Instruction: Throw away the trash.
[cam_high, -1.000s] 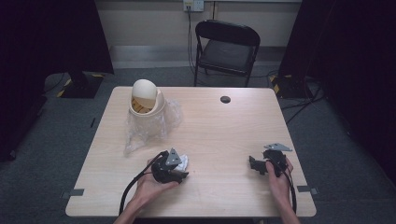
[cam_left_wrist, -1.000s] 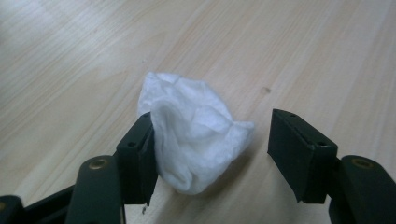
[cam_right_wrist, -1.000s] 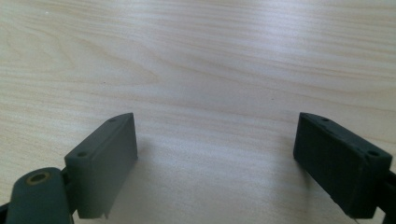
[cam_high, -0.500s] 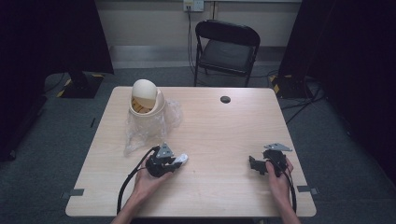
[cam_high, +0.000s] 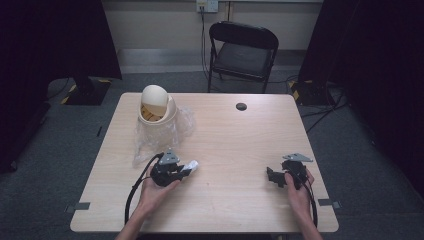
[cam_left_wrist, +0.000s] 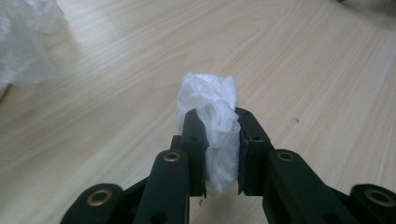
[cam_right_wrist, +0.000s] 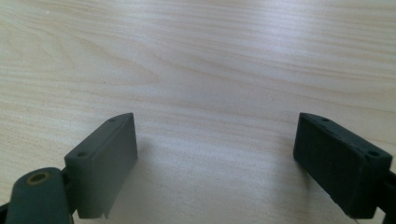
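White tissue wad (cam_left_wrist: 212, 121) sits clamped between left tongs (cam_left_wrist: 215, 122).

Hidden, cropped and unclear parts around the two claws

Between the left claw's (cam_left_wrist: 217, 154) jaws, the middle of the white crumpled wad (cam_left_wrist: 212, 100) is covered by the pads, and its lower end runs out of sight behind the linkage; what the wad is made of cannot be told. Up and left of that claw, the clear plastic sheet (cam_left_wrist: 21, 42) is cut by the picture's edge. In the high view the lidded tub's (cam_high: 156, 106) contents are too small to identify. The right claw's (cam_right_wrist: 215, 163) jaws are cropped at the bottom edge.
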